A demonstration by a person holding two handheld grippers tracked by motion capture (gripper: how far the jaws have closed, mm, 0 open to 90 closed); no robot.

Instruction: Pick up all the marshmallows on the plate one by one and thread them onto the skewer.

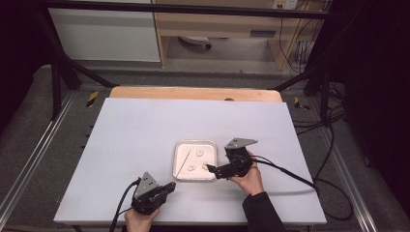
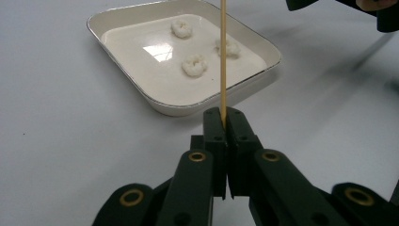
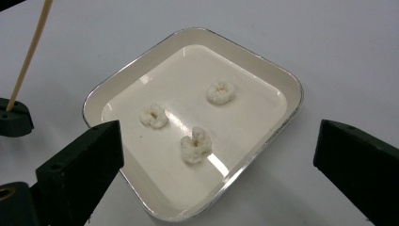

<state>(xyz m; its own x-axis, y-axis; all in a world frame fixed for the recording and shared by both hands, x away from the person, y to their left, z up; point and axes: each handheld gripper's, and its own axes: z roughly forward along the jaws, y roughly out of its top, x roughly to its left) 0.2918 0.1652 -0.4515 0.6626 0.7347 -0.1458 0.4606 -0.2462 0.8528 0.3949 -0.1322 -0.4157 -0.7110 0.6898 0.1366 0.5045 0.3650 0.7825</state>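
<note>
1. No readable text, label, brand or number in the high view or either gripper view.
2. Signs: yellow-and-black hazard-striped markers (image 1: 92, 98) on the floor frame just beside the bench's (image 1: 145, 125) far corners, one on each side; no wording on them.
</note>
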